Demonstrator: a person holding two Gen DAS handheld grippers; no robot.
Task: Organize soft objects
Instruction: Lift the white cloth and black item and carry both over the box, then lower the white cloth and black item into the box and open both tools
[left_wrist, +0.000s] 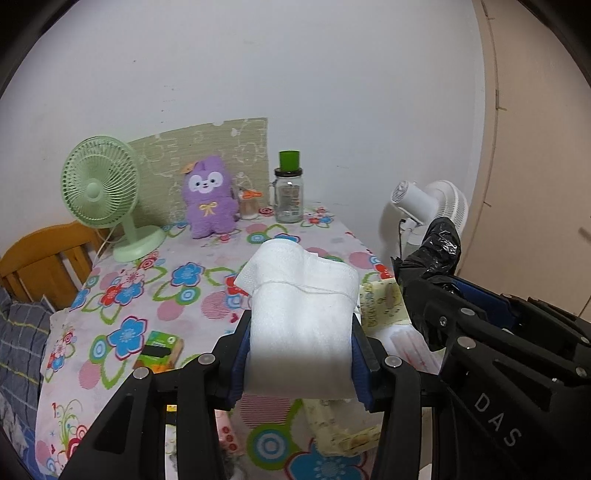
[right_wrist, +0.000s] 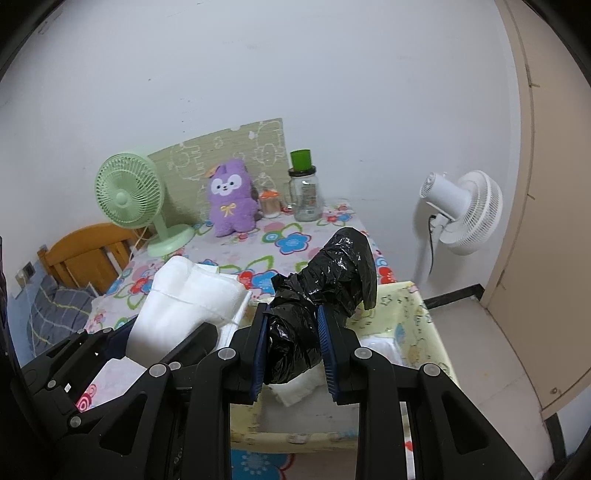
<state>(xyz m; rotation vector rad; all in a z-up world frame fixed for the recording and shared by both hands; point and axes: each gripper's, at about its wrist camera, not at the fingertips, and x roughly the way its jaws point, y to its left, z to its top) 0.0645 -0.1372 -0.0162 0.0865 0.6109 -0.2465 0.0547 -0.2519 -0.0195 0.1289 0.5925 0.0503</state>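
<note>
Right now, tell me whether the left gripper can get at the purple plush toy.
Probably not yet. The left gripper has its fingers clamped on a folded white cloth, so it has no free grip, though open tablecloth lies before the purple plush toy.

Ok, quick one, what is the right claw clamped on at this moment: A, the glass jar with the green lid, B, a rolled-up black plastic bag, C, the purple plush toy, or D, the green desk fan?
B: in the right wrist view the right claw is pinched on the crumpled black plastic bag, while the white folded cloth sits in the left claw.
</note>
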